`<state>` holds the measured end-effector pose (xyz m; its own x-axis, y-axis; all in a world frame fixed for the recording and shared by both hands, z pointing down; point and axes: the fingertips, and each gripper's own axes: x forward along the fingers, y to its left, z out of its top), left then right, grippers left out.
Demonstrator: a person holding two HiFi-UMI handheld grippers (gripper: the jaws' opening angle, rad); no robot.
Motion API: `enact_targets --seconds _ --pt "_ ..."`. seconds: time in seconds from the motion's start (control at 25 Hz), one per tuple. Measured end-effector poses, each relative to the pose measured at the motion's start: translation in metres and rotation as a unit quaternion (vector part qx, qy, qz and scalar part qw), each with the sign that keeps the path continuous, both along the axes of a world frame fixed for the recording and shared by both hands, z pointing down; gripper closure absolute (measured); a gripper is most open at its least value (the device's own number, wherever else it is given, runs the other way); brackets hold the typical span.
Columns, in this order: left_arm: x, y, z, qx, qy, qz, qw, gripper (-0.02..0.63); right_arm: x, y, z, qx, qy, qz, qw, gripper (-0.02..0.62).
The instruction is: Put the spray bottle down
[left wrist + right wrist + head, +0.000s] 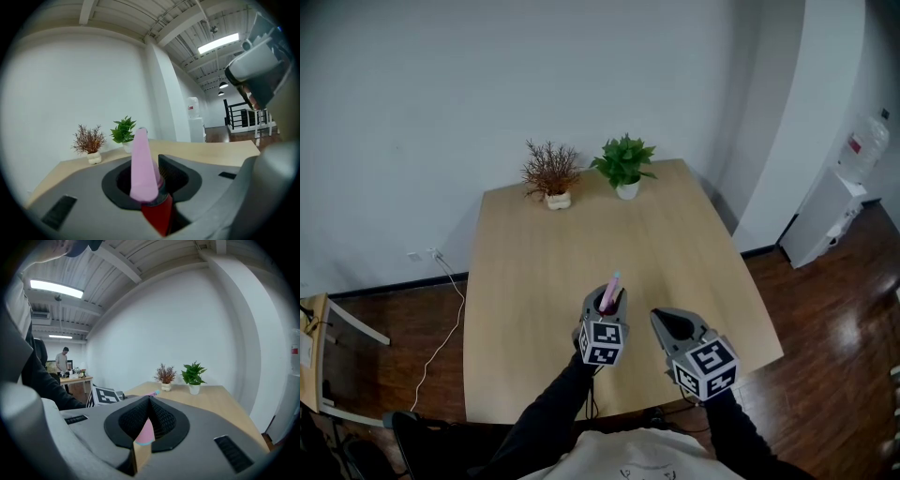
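Note:
A pink spray bottle (609, 292) with a red lower part (158, 215) sticks up from between the jaws of my left gripper (604, 304). The left gripper (146, 174) is shut on the bottle and hangs over the near part of the wooden table (544, 281). The pink top (140, 164) leans slightly away from the camera. Just to its right, my right gripper (661, 318) hovers with its jaws meeting at the tips and holding nothing. In the right gripper view the right gripper's (149, 401) pads touch, and the bottle's tip (154, 392) peeks out at the left.
A dry reddish plant (550, 173) and a green potted plant (624, 164) stand at the table's far edge. A water dispenser (844, 202) stands at the right wall. A cable (445, 319) runs over the floor at the left. A person (62, 363) stands far off.

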<state>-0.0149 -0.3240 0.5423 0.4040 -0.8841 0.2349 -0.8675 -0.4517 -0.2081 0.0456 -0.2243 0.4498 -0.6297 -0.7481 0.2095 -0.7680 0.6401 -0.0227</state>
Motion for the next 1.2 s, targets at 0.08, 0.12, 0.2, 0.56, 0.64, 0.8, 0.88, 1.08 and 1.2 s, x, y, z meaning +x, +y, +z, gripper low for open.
enact_targets --seconds 0.08,0.12,0.2,0.56,0.64,0.8,0.88,1.08,1.2 --pt "0.001 -0.004 0.009 -0.004 -0.001 -0.003 1.0 0.485 0.003 -0.002 0.002 -0.002 0.003 0.001 1.0 0.621" --pt "0.001 -0.006 0.012 -0.006 -0.001 -0.005 1.0 0.485 0.004 -0.003 0.002 -0.004 0.004 0.002 1.0 0.621" --pt "0.001 -0.008 0.018 -0.009 0.0 -0.011 0.9999 0.485 0.009 -0.004 0.005 -0.007 0.007 0.003 1.0 0.621" --pt "0.002 -0.012 0.023 0.009 0.002 -0.024 0.9997 0.481 0.017 -0.01 0.011 -0.013 0.01 0.005 1.0 0.621" --pt "0.002 -0.011 0.023 0.013 0.005 -0.023 0.9996 0.479 0.017 -0.011 0.011 -0.013 0.01 0.004 1.0 0.621" --pt "0.002 -0.009 0.027 0.007 0.018 -0.016 0.9997 0.455 0.016 -0.012 0.011 -0.012 0.009 0.002 1.0 0.621" --pt "0.001 -0.008 0.032 -0.003 0.021 -0.013 0.9997 0.423 0.015 -0.012 0.011 -0.012 0.009 0.002 1.0 0.621" --pt "0.001 0.0 0.035 -0.008 0.031 -0.001 0.9995 0.35 0.015 -0.009 0.01 -0.012 0.009 0.003 1.0 0.621" --pt "0.0 0.007 0.033 -0.009 0.029 0.0 0.9995 0.339 0.01 -0.005 0.009 -0.01 0.009 0.001 1.0 0.621"
